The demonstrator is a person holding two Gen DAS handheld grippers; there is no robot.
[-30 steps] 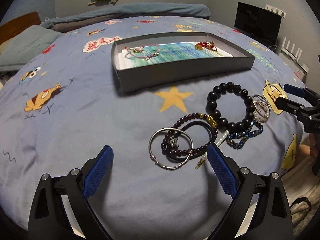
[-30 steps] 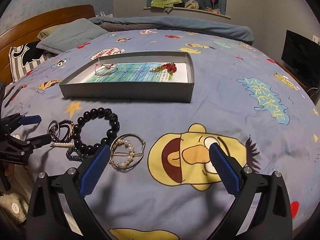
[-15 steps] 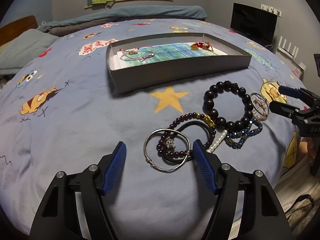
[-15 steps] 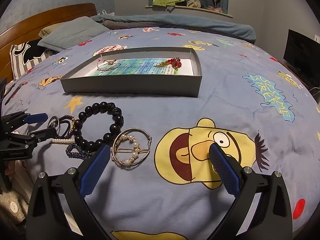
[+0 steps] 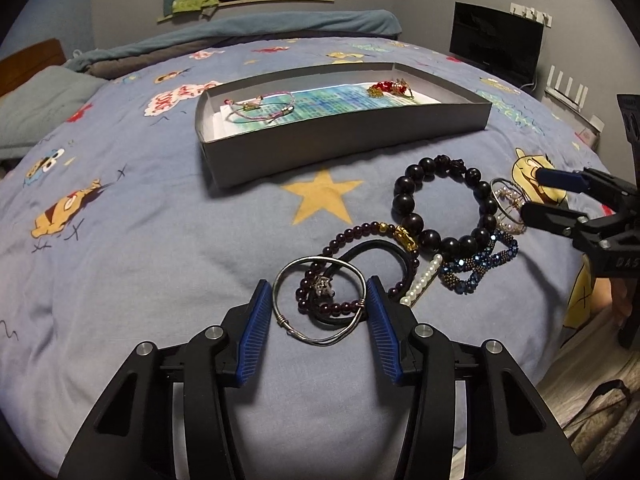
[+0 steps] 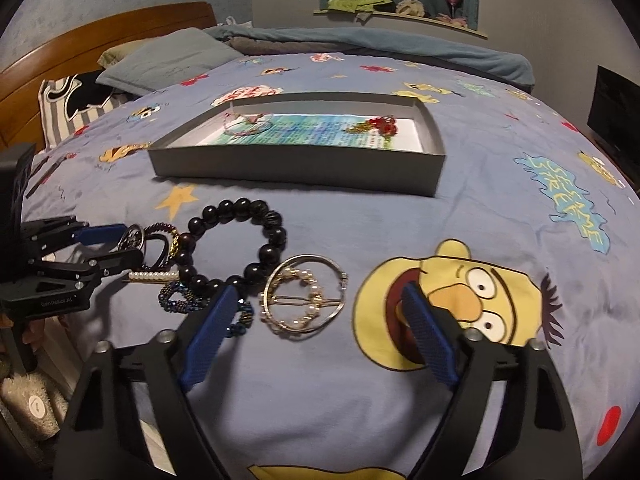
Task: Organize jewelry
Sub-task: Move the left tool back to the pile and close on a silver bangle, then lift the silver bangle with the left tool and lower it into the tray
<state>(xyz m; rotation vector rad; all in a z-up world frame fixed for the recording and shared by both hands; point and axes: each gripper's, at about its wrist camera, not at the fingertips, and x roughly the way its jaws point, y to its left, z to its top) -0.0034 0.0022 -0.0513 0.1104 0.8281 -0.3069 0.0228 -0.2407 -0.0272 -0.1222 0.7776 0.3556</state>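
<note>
On the blue cartoon-print bedspread (image 5: 140, 240), the left gripper (image 5: 318, 300) has just been closing, and its blue pads now bracket the silver wire bangle (image 5: 320, 300), one pad at each side of the hoop, seemingly at or just short of contact; I cannot tell whether they press yet. The bangle looks light, stiff and slick, a thin ring with a wrapped join at the near-left, so a squeeze across its width should hold it, though it could spring or skate out; a dark garnet-bead bracelet (image 5: 360, 232) and a black cord loop (image 5: 384, 248) lie through it and may drag along. Just to the right sit a large black bead bracelet (image 5: 404, 216) and a blue beaded band (image 5: 476, 268); farther right, the right gripper (image 6: 316, 308), its jaws also narrowing but still wide, straddles the pearl hair clip (image 6: 296, 300) inside a thin ring, untouched. Beyond lies the grey tray (image 5: 340, 140), two pieces already in it.
</note>
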